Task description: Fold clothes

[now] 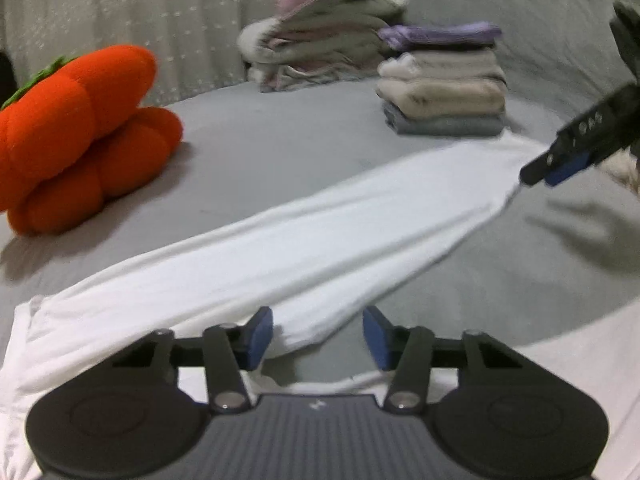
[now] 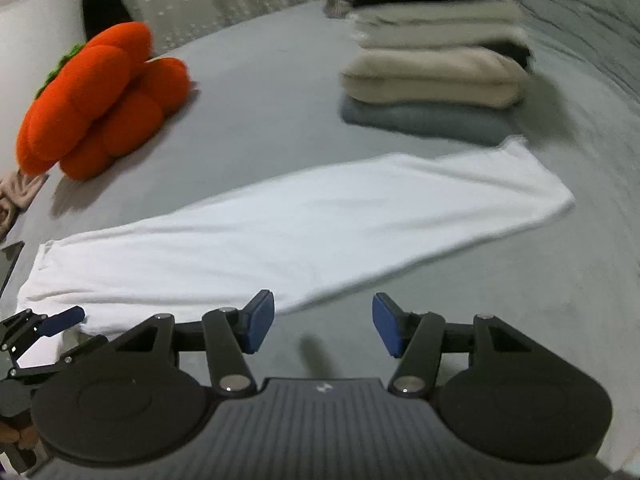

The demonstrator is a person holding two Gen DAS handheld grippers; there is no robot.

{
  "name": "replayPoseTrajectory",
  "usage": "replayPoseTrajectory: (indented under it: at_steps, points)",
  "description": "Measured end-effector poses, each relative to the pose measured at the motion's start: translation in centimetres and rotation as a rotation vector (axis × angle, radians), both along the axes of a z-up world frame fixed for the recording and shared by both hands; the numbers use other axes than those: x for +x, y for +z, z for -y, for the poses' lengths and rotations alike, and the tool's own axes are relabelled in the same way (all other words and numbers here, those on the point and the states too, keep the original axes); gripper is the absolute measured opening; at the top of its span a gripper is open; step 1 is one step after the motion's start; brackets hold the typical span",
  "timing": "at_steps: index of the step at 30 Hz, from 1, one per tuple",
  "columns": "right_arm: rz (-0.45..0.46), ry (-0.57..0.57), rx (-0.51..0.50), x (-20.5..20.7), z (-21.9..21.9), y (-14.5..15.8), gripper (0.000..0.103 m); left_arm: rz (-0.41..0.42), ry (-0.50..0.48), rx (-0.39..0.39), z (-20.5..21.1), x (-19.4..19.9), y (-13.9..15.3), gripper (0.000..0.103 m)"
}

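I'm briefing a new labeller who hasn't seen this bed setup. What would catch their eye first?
The bright orange plush cushion on the grey bed, far left. Next, the long white garment stretched diagonally across the middle, beyond both open grippers, left gripper and right gripper. Behind its far end stands a neat stack of folded clothes.

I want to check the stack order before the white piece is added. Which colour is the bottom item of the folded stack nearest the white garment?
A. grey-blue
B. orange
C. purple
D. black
A: in the right wrist view the folded stack rests on a grey-blue item, just behind the far end of the white garment; purple is on top.
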State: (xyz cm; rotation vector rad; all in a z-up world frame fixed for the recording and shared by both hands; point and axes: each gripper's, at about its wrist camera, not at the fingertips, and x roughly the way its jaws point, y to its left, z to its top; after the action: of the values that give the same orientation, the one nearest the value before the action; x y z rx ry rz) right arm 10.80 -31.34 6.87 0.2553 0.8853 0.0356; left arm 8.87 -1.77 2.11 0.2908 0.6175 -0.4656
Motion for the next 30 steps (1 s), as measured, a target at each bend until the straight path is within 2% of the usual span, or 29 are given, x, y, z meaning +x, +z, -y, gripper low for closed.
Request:
replayPoseTrajectory:
  at_steps: [2, 5, 6, 7, 8, 12, 16, 18, 21, 28, 30]
  points:
    - [0.001, -0.037, 0.012, -0.5, 1.1, -0.7, 0.059, -0.006, -0.009, 0.008, 0.1, 0.1, -0.3, 0.045]
    - [-0.022, -0.128, 0.102, -0.4, 3.1, -2.0, 0.059, -0.024, -0.010, -0.003, 0.1, 0.4, -0.3, 0.037]
    - [-0.021, -0.149, 0.138, -0.3, 3.7, -2.1, 0.059, -0.026, -0.009, -0.001, 0.1, 0.4, -0.3, 0.025]
    - [-0.017, -0.166, 0.163, -0.2, 4.2, -2.0, 0.059, -0.028, -0.003, 0.003, 0.1, 0.5, -0.3, 0.008]
    - [-0.007, -0.176, 0.171, 0.0, 4.5, -1.9, 0.059, -0.027, 0.011, 0.011, 0.0, 0.5, -0.3, 0.002]
    - [0.006, -0.219, 0.136, 0.3, 5.4, -1.6, 0.059, -0.047, 0.012, -0.008, -0.5, 0.3, 0.3, 0.001]
    - [0.023, -0.243, 0.106, 0.5, 6.1, -1.4, 0.059, -0.075, -0.027, 0.000, -1.4, -0.6, 0.7, 0.001]
    - [0.042, -0.266, 0.065, 0.5, 6.6, -1.0, 0.059, -0.107, -0.048, 0.012, -1.5, -0.5, 0.3, 0.002]
    - [0.063, -0.312, 0.034, 0.6, 7.8, -1.2, 0.059, -0.100, -0.058, 0.040, -1.0, -0.6, -0.1, 0.003]
    - [0.117, -0.450, 0.031, 0.5, 11.6, -2.4, 0.058, -0.107, -0.038, -0.005, -1.3, 0.0, 0.0, 0.008]
    - [0.138, -0.479, 0.035, 0.3, 12.4, -2.8, 0.051, -0.096, -0.041, 0.000, -1.2, -0.1, -0.1, 0.008]
